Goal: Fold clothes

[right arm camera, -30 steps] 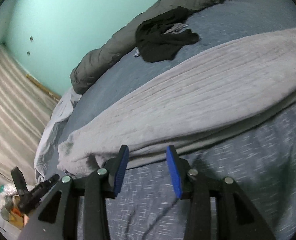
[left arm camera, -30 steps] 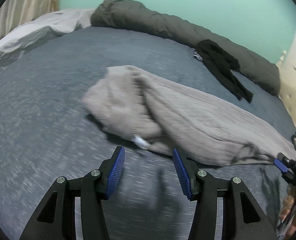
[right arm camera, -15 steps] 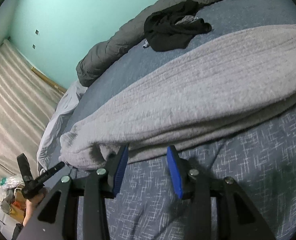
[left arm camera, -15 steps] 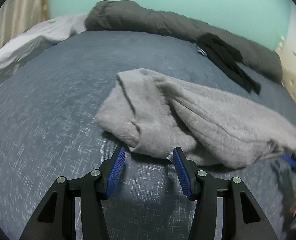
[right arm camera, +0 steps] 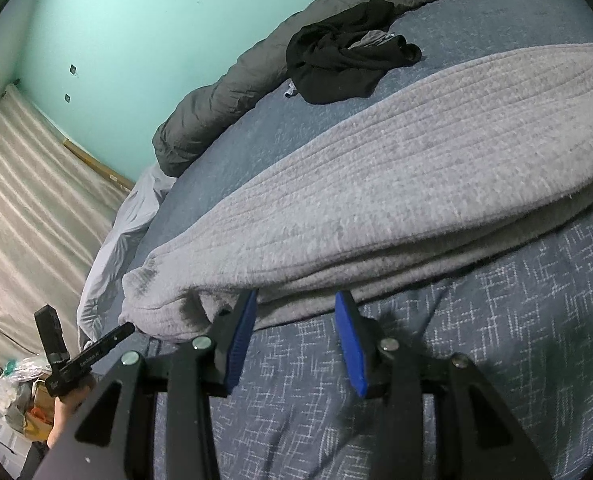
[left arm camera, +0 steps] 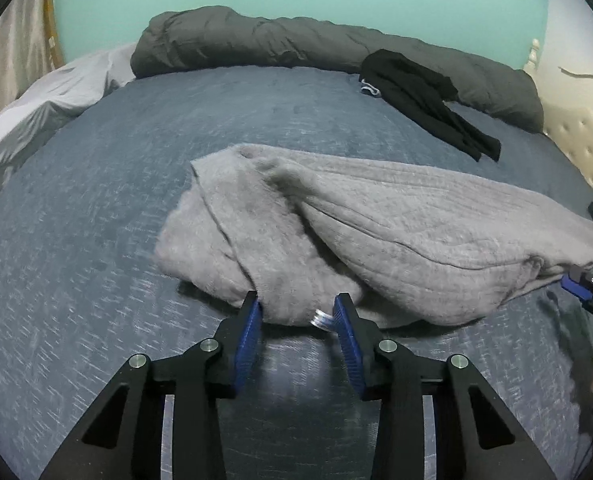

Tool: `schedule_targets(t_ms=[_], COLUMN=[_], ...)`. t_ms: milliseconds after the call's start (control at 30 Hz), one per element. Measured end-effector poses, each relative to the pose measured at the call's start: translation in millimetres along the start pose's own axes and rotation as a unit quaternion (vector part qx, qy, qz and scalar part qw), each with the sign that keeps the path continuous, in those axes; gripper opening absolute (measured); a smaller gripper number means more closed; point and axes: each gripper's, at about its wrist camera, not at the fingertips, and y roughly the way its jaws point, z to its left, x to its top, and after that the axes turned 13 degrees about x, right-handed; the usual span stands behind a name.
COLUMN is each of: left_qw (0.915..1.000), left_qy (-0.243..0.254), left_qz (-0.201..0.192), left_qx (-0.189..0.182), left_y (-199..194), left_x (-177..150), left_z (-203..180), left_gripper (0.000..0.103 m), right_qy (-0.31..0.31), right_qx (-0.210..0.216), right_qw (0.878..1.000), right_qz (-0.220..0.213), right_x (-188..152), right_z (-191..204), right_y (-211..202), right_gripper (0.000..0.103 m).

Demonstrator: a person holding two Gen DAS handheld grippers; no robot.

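A grey ribbed knit garment lies crumpled lengthwise on the blue bed cover. My left gripper stands open, its blue pads on either side of the garment's near bunched end, where a small white label pokes out. In the right wrist view the same grey garment stretches across the bed, and my right gripper is open at its near folded edge, the left pad touching the fabric. The right gripper also shows at the left wrist view's right edge.
A black garment lies at the far side of the bed against a rolled dark grey duvet. A pale sheet hangs off the left side. A tufted headboard stands right. A hand holds the other gripper.
Both grippers have moved closer to the grey garment: the left one now straddles its bunched end, and the right one has reached its folded edge. Both stay open.
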Motion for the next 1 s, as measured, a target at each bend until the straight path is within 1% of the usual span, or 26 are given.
schedule_targets(t_ms=[67,167,233,467,533,567,600,700,767,800,833,867,1000], left_qw=[0.9999,0.9997,0.9992,0.9958,0.9952,0.995,0.9948,0.9942,0.9945,0.9948,0.9954,0.9958,0.9981], left_qy=[-0.011,-0.008,-0.003,-0.02,-0.014,-0.009,-0.006,-0.003,0.006,0.013,0.021,0.025,0.03], left_qz=[-0.002,0.001,0.013,0.05,0.057,0.06,0.064,0.064,0.065,0.066,0.066,0.064,0.049], left_qx=[-0.001,-0.021,-0.037,-0.074,-0.078,-0.079,-0.08,-0.086,-0.082,-0.076,-0.066,-0.06,-0.024], left_y=[2.7,5.3,8.4,17.2,19.2,20.7,22.8,28.1,32.9,33.8,33.5,31.7,16.0], left_x=[5.3,10.6,10.8,-3.9,-8.0,-9.7,-10.6,-9.1,-7.3,-6.4,-5.1,-3.4,3.2], left_z=[6.0,4.8,1.3,6.8,7.4,7.4,7.6,7.5,4.6,2.5,0.2,-0.7,5.8], left_gripper=[0.041,0.041,0.041,0.041,0.034,0.029,0.027,0.026,0.025,0.023,0.021,0.016,0.01], right_qy=[0.001,0.003,0.005,0.007,0.008,0.008,0.009,0.01,0.01,0.01,0.01,0.01,0.013], right_qx=[0.001,0.001,0.001,0.001,0.0,0.0,0.0,-0.001,-0.002,-0.002,-0.002,-0.002,-0.001], right_qw=[1.0,1.0,1.0,1.0,1.0,1.0,1.0,1.0,1.0,1.0,1.0,1.0,1.0], right_qz=[0.0,0.0,0.001,0.003,0.003,0.003,0.003,0.004,0.005,0.006,0.006,0.007,0.004], right_x=[-0.4,-0.7,-1.0,-1.0,-0.9,-0.9,-0.8,-0.8,-0.9,-0.9,-0.9,-0.9,-1.1], right_z=[-0.4,-1.3,-1.9,-2.3,-2.7,-3.0,-3.4,-4.3,-4.6,-4.8,-5.2,-5.6,-7.1], right_y=[-0.4,-0.3,0.3,4.5,4.9,5.3,5.5,6.7,7.6,8.1,8.3,8.5,6.5], right_gripper=[0.042,0.042,0.042,0.042,0.042,0.042,0.042,0.042,0.042,0.042,0.042,0.042,0.042])
